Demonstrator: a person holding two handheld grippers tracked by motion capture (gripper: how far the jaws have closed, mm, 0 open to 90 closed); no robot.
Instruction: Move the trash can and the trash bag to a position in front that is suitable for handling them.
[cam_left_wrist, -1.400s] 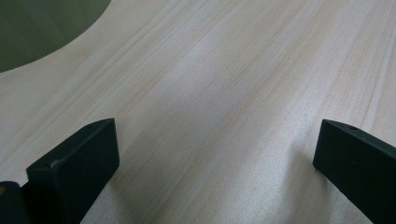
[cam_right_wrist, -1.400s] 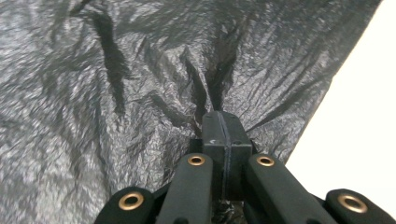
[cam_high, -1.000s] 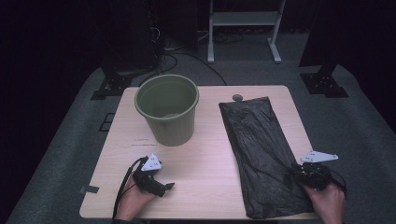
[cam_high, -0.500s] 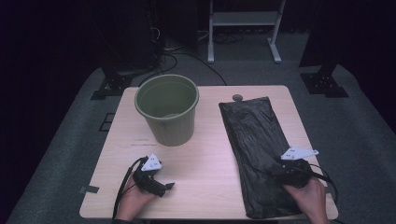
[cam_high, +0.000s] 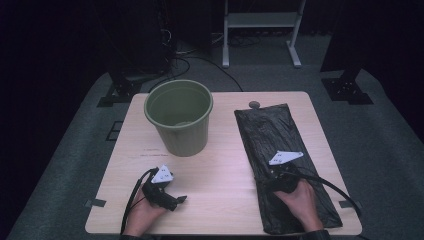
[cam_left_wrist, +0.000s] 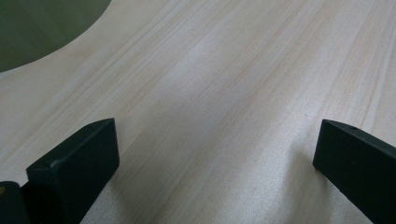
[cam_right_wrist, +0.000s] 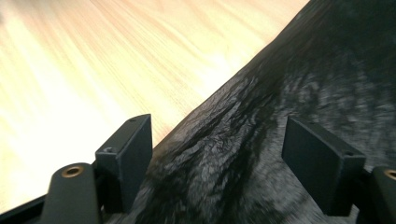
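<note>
High view: a black plastic bag lies flat along the right half of the pale wooden table, running from near the far edge to the near edge. The right gripper sits over the bag's near half, held by the person's right hand, its grey three-cornered plate on top and its cable looping off toward the near right corner.

Right gripper view shows the two black jaws standing apart, having just been opening. The crinkled black film lies below and between them, and its long left edge runs diagonally past the left jaw. The pads do not press on it. Bare wood shows to the left of that edge.

To the left of the bag stands an olive-green bucket, upright, on the far left part of the table and well apart from the bag. A small round dark thing sits just beyond the bag's far end; what it is cannot be told.

At the near left edge the left hand holds the left gripper low over bare wood. Left gripper view shows its jaws wide apart with only wood grain between them, and a slice of the bucket in the upper left corner.
</note>
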